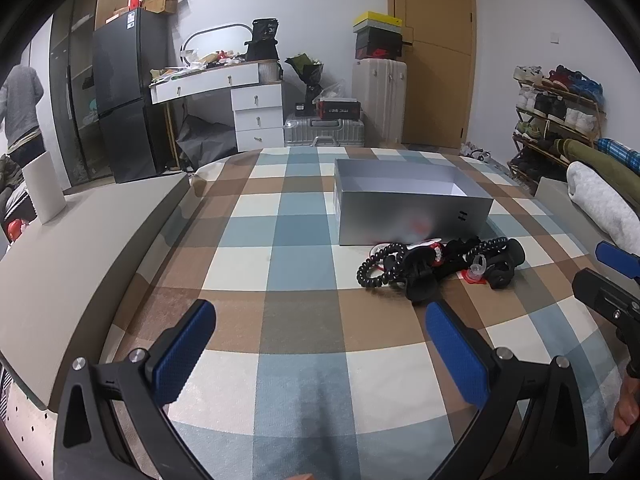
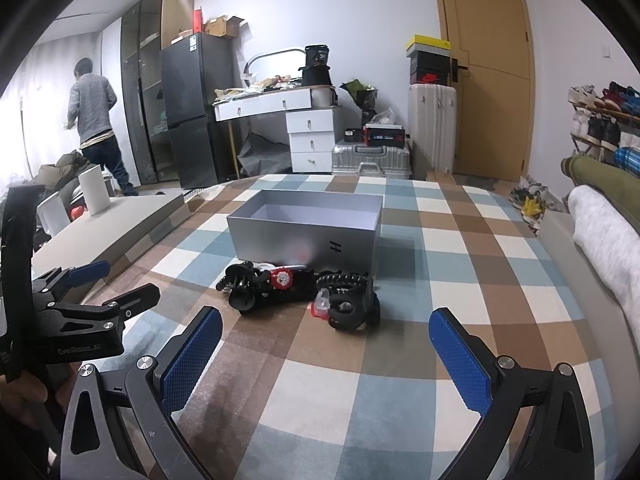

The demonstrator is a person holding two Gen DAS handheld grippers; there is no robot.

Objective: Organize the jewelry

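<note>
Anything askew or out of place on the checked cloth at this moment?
Yes: the jewelry lies in one tangled black heap in front of the open grey box, whose visible inside looks bare. Both hand-held grippers, left and right, are open and hold nothing.

We see a checked blanket bearing an open grey box, with a black jewelry heap just before it.

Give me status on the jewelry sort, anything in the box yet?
Done: nothing visible; the silver box shows only bare interior. In hand: nothing; left gripper and right gripper are both open, short of the pile. Left: the whole tangle of black accessories lies on the checked cloth in front of the box.
</note>
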